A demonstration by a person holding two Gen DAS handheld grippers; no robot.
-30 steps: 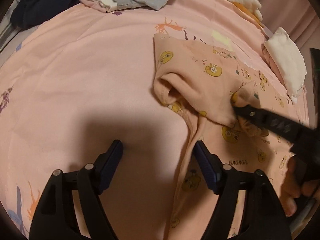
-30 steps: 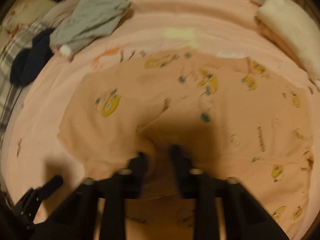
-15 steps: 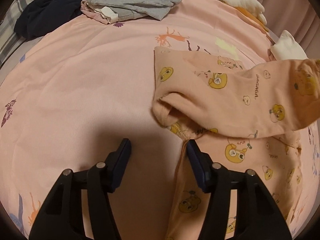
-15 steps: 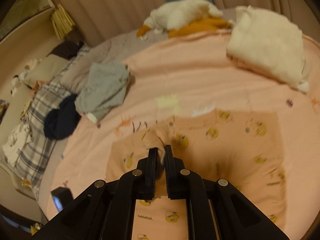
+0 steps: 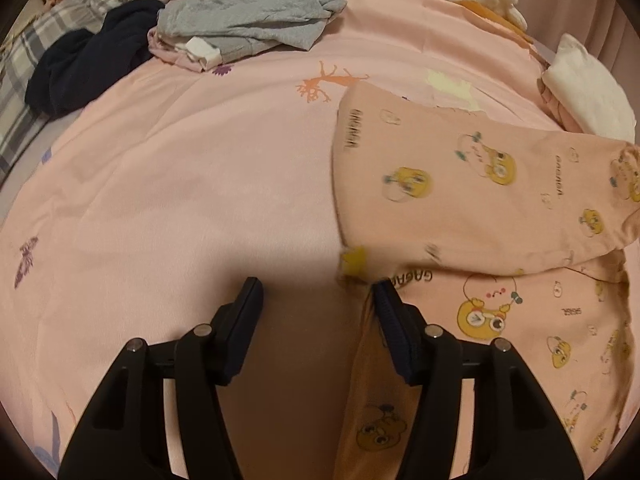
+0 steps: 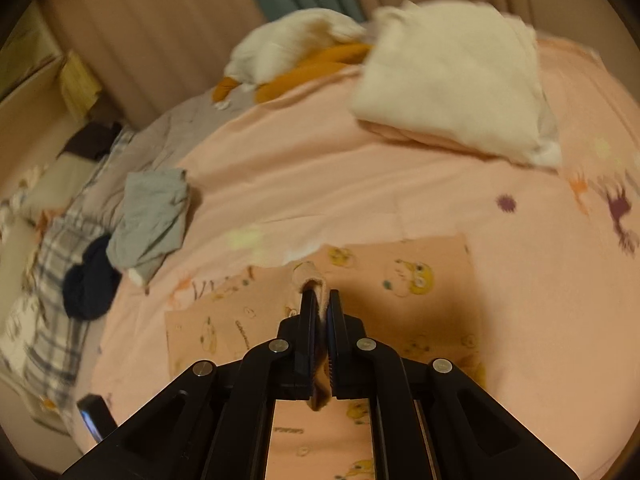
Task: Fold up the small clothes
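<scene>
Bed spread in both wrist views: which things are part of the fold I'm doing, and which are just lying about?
In the job:
- pink printed garment, sleeve being carried across
- right tool, clamped on its cuff
- left tool, open at the garment's edge

Lying about:
- grey top
- navy garment
- folded white cloth
- white and orange plush
- plaid bedding

The right claw (image 6: 321, 294) is closed on a ribbed cuff (image 6: 310, 274) of the peach printed garment (image 6: 404, 280), which lies spread on the pink bed cover (image 6: 340, 184). A folded white cloth (image 6: 452, 80) sits at the far right. A grey garment (image 6: 152, 216) lies at the left, touching a dark navy bundle (image 6: 90, 280).
</scene>
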